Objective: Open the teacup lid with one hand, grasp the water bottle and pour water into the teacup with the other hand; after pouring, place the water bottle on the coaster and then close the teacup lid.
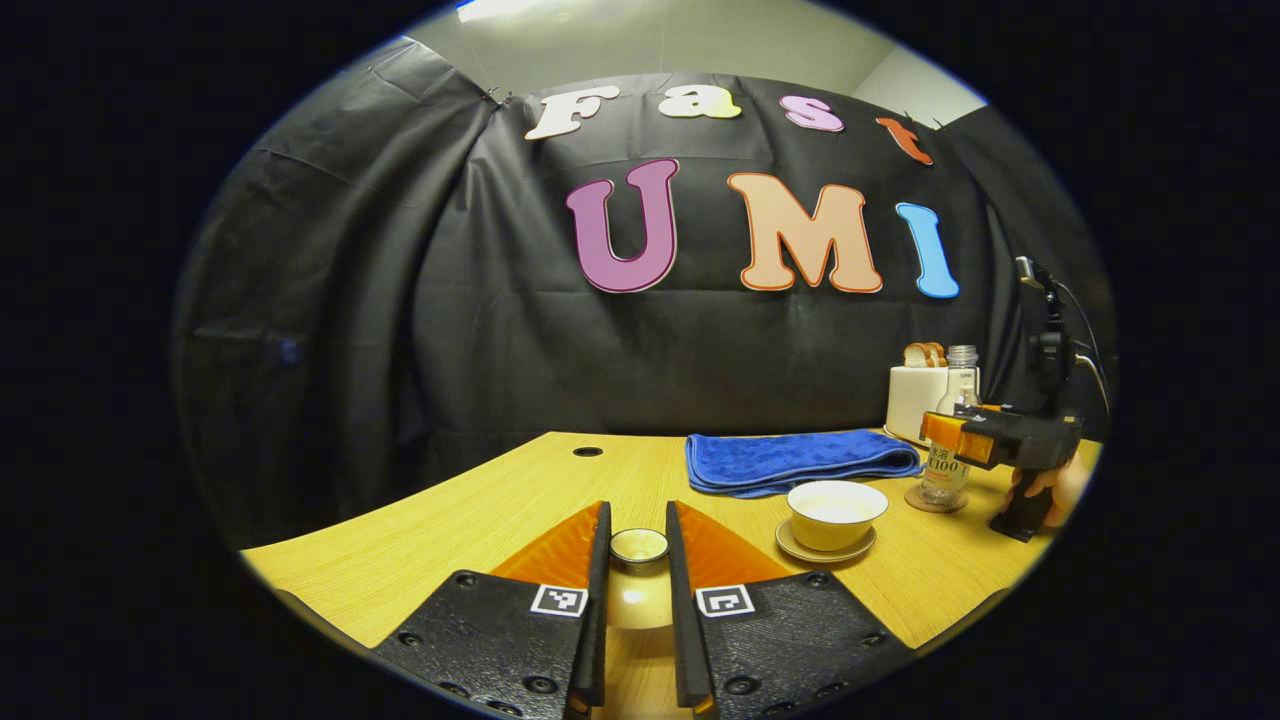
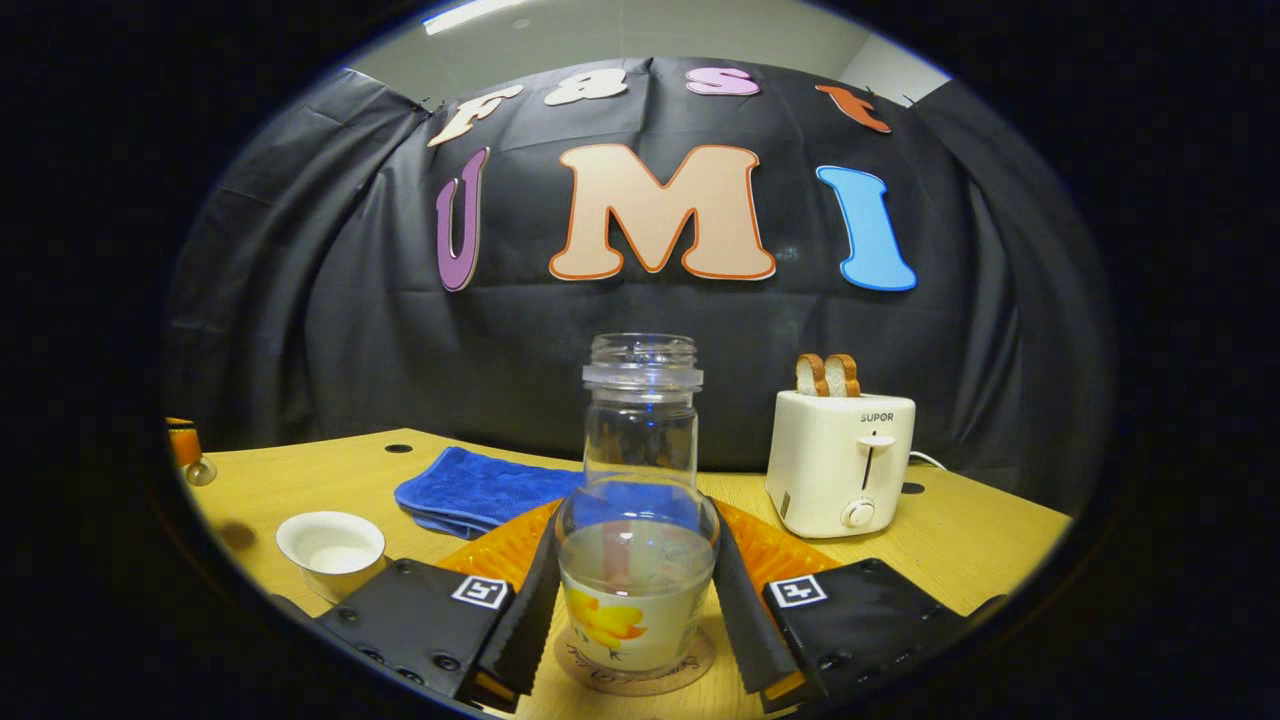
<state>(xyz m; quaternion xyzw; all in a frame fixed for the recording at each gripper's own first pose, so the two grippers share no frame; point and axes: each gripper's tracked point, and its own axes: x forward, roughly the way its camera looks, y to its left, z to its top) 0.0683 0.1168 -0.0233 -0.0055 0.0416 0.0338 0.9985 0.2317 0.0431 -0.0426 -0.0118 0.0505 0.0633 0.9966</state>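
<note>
Item 1, left gripper (image 1: 638, 570): jaws clamped on the knob of the teacup lid (image 1: 639, 585), which is held above the table (image 1: 480, 510), to the left of the cup. Likely purpose: keeps the cup mouth free for pouring.

Item 2, teacup (image 1: 836, 514): white, uncovered, upright on its saucer (image 1: 826, 551) at mid-table. The interior looks pale; whether it holds water cannot be told.

Item 3, right gripper (image 2: 637, 600): jaws set on either side of the water bottle (image 2: 637, 520), at its lower body. Whether both press on the glass cannot be told.

Item 4, water bottle: clear glass, uncapped, upright, partly filled, standing on the round coaster (image 2: 636, 672). The bottle on the coaster suggests either that pouring is finished or that it has not begun.

Item 5, blue towel (image 1: 795, 460): folded, behind the teacup, apart from it.

Item 6, toaster (image 2: 841, 462): white, 2 bread slices (image 2: 828, 375) upright in its slots, just right of the bottle, at the table's rear.

Judgement: if the pour is done, remaining steps are 2: free the bottle, return the lid squarely over the cup.
</note>
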